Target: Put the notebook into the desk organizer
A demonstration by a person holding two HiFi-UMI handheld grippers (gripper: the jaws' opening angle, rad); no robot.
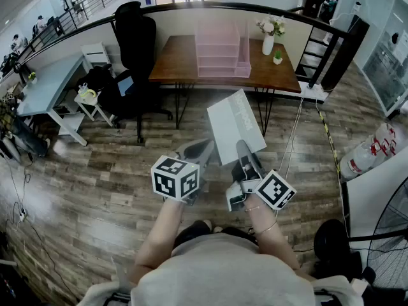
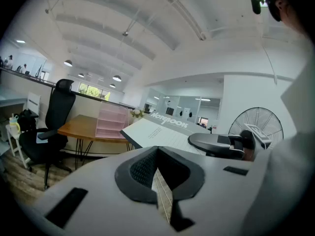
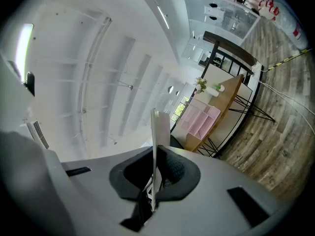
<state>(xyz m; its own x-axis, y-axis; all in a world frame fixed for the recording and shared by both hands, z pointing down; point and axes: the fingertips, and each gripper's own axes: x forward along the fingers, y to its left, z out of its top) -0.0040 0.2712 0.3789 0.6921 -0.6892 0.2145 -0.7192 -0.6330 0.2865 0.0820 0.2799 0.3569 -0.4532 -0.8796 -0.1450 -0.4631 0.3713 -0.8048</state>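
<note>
Notebook [image 1: 234,125] clamped in right gripper [image 1: 243,146], desk organizer [image 1: 220,51] ahead

The notebook slants up and forward from the right gripper, whose jaws are clamped on its near edge. That gripper's own view shows it only edge-on. The left gripper [image 1: 201,146], just to the left, has its jaws together on nothing. Well ahead of both, the pink desk organizer stands on a wooden desk [image 1: 173,61], with the notebook outside it. Its translucent shelves are too distant to make out any contents.

Wooden table [image 1: 175,62] with pink desk organizer [image 1: 220,50], flower vase [image 1: 268,43], small potted plant [image 1: 278,57].
</note>
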